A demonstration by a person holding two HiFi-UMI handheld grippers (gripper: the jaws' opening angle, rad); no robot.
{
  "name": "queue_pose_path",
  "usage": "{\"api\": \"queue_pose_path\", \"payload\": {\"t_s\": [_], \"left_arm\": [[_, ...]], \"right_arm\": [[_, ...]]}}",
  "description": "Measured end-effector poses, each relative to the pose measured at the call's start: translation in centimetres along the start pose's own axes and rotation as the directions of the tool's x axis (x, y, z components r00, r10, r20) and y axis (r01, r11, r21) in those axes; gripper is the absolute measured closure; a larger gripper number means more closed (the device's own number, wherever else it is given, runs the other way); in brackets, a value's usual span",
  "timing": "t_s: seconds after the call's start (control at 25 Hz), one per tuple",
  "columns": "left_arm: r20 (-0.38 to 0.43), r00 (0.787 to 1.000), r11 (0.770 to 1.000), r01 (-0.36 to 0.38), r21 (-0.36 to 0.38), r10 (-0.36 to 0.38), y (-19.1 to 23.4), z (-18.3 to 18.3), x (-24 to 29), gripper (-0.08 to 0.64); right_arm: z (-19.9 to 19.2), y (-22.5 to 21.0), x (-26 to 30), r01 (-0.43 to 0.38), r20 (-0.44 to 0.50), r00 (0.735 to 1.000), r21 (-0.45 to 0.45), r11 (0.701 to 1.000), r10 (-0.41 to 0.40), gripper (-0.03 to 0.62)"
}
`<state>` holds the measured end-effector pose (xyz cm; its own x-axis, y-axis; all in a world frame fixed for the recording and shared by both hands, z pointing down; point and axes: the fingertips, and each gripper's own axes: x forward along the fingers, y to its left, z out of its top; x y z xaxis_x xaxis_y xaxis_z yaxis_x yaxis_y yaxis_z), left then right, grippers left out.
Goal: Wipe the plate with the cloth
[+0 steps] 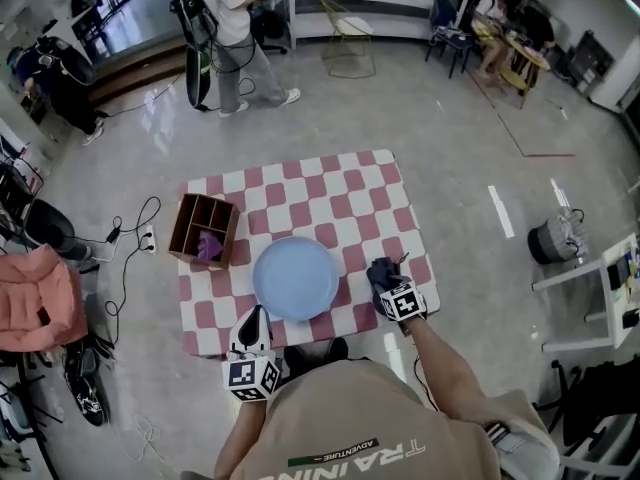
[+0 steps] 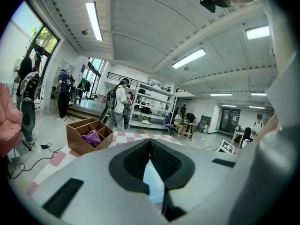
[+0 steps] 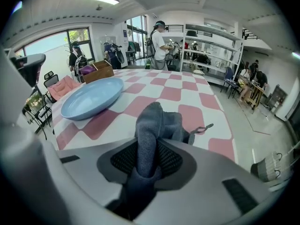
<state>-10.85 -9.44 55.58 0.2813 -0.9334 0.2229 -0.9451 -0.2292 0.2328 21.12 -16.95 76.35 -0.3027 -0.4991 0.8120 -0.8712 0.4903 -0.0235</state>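
Observation:
A light blue plate (image 1: 296, 278) lies near the front of the pink-and-white checked mat (image 1: 330, 193). My left gripper (image 1: 253, 318) is at the plate's near left rim. In the left gripper view the left gripper (image 2: 150, 149) has its jaws closed on a strip of the plate (image 2: 153, 184). To the right of the plate, my right gripper (image 1: 388, 286) is shut on a dark grey cloth (image 1: 382, 271). In the right gripper view the cloth (image 3: 157, 121) bunches up between the pads of the right gripper (image 3: 149, 146) and rests on the mat. The plate (image 3: 89, 100) lies to its left.
A wooden divided box (image 1: 203, 230) holding a purple cloth (image 1: 209, 247) stands at the mat's left edge. A power strip and cables (image 1: 147, 238) lie on the floor to the left. A white shelf unit (image 1: 600, 278) and a bag (image 1: 555, 238) are at the right. A person (image 1: 235, 28) stands far behind.

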Motion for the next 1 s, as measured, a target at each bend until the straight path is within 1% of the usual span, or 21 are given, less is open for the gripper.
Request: {"api": "queue_pose_path", "payload": {"t_s": [0.12,0.2,0.32,0.4,0.48,0.64,0.76,0.84,1.0], "left_arm": [[0.001,1.0,1.0,-0.003,-0.005,0.003,0.4,-0.2,-0.4,0.545],[0.002,1.0,1.0,-0.002,-0.005,0.002,0.4,-0.3,-0.7,0.545],[0.003,1.0,1.0,0.0,-0.004,0.0,0.4,-0.4,-0.8,0.545],[0.004,1.0,1.0,0.0,-0.005,0.0,0.5,-0.4,-0.9,0.545],[0.006,1.0,1.0,-0.002,-0.007,0.002,0.8,-0.4,-1.0,0.545],[0.012,1.0,1.0,-0.002,-0.012,0.002,1.0,-0.2,-0.9,0.545],[0.015,1.0,1.0,0.005,-0.016,-0.004,0.9,-0.3,-1.0,0.545],[0.013,1.0,1.0,0.008,-0.019,-0.008,1.1,-0.5,-1.1,0.545],[0.009,1.0,1.0,0.021,-0.02,-0.021,1.1,-0.7,-1.3,0.545]], "right_arm": [[0.3,1.2,-0.6,-0.006,0.033,0.999,-0.045,0.999,0.007,0.488],[0.9,2.3,-1.5,-0.017,0.072,0.997,-0.072,0.997,0.022,0.489],[2.6,3.6,-3.1,-0.031,0.142,0.989,-0.081,0.996,0.043,0.489],[4.2,4.5,-4.1,-0.051,0.192,0.979,-0.079,0.996,0.065,0.489],[6.1,5.7,-5.1,-0.083,0.241,0.965,-0.096,0.992,0.104,0.489],[9.6,8.5,-7.1,-0.118,0.305,0.937,-0.179,0.977,0.169,0.489],[11.9,10.7,-8.3,-0.145,0.338,0.915,-0.238,0.96,0.222,0.489],[12.8,12.2,-8.2,-0.17,0.341,0.903,-0.276,0.946,0.262,0.489],[13.6,14.9,-7.1,-0.205,0.312,0.897,-0.33,0.921,0.312,0.489]]}}
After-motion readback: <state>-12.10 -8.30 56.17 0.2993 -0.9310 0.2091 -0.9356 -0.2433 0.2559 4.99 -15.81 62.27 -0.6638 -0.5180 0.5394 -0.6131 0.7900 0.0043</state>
